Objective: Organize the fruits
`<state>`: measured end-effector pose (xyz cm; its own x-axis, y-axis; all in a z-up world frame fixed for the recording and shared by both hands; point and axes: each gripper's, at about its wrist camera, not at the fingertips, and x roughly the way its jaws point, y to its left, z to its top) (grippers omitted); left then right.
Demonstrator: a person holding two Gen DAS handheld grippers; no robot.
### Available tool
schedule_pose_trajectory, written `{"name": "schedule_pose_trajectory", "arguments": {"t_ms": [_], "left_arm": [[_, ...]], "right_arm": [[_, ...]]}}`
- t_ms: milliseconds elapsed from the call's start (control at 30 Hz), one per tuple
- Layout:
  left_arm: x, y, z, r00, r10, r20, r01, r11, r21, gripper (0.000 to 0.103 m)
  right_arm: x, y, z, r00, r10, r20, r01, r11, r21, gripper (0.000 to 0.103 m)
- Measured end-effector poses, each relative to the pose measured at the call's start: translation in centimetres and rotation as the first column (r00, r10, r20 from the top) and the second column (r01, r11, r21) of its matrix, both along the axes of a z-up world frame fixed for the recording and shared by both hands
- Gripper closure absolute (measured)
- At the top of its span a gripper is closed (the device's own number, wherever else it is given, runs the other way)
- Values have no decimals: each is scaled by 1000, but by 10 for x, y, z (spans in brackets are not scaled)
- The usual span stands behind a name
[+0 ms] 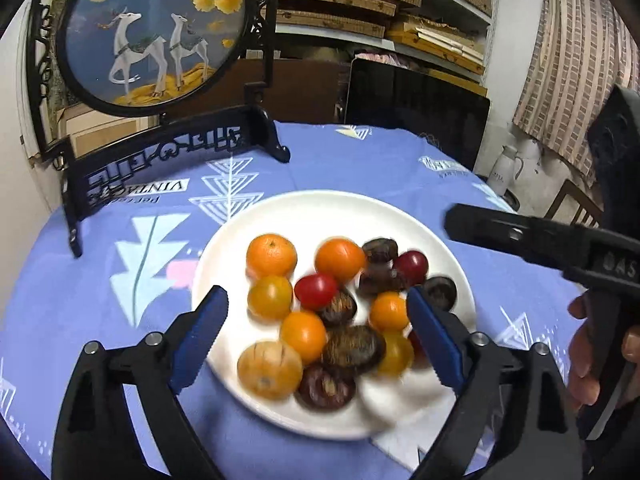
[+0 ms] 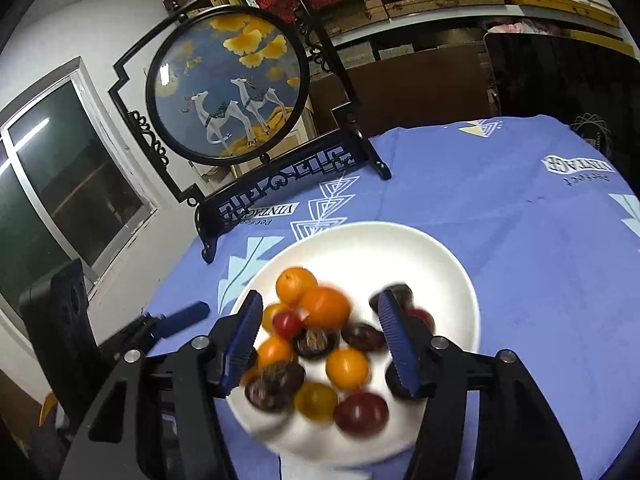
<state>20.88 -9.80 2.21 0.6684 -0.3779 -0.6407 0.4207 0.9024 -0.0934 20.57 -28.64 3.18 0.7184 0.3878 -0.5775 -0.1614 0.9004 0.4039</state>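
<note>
Here the left gripper [image 1: 316, 334] has its jaws wide apart and holds nothing, and it hangs above the near side of the white plate [image 1: 344, 210]; the right gripper [image 2: 320, 342] is spread in the same way, also holding nothing, above the same plate. All the fruits lie together in a loose heap on this plate: small oranges [image 1: 271, 255], red cherry tomatoes [image 1: 315, 290], yellow ones [image 1: 270, 297], dark brown chestnuts [image 1: 354, 346] and one pale round fruit [image 1: 269, 369] at the near rim. The plate stands on a blue patterned tablecloth [image 1: 360, 160], with a framed deer screen [image 1: 156, 28] behind it. The risk, I think, comes from the crowding. The round pieces touch each other, so a finger going down between them can push a neighbour, and it may roll over the shallow rim onto the cloth. The tomatoes look soft and could burst under a hard squeeze. Both tools are near each other above one plate, so they may also collide.
</note>
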Motion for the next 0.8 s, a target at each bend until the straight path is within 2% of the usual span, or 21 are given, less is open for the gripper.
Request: {"name": "schedule_pose_trajectory", "arguments": {"t_ms": [67, 133, 167, 233, 267, 367, 433, 533, 633, 800], "left_arm": [[-18, 3, 0, 1000, -16, -13, 16, 1000, -1, 8], [-46, 7, -2, 999, -42, -26, 43, 999, 13, 5], [-57, 10, -5, 998, -53, -39, 53, 998, 19, 5], [-85, 19, -11, 996, -52, -73, 53, 999, 10, 5], [-98, 24, -13, 995, -42, -87, 42, 999, 1, 5], [-134, 36, -14, 994, -16, -107, 14, 1000, -23, 5], [-158, 42, -14, 994, 26, -109, -27, 1000, -3, 5], [-196, 50, -8, 996, 78, -52, -76, 996, 36, 5], [-226, 51, 0, 996, 94, -9, -93, 994, 63, 5], [-255, 50, 6, 995, 93, 17, -94, 992, 84, 5]], "right_arm": [[-24, -1, 1, 1000, -1, 3, 1, 1000, -14, 34], [-50, -1, 1, 1000, 5, 19, -4, 1000, -30, 23], [-70, 0, 2, 999, 11, 33, -10, 999, -44, 20], [-107, 2, 2, 998, 24, 55, -21, 998, -53, 8], [-120, 3, 2, 998, 28, 62, -24, 998, -56, 5], [-167, 9, 0, 995, 27, 92, -19, 996, -82, 4], [-198, 14, -1, 991, 22, 129, -8, 994, -111, 4], [-230, 18, -3, 989, 12, 145, 11, 988, -157, 4], [-254, 19, -3, 987, -7, 159, 34, 985, -169, 4], [-282, 20, 2, 983, -38, 182, 76, 975, -207, 4]]}}
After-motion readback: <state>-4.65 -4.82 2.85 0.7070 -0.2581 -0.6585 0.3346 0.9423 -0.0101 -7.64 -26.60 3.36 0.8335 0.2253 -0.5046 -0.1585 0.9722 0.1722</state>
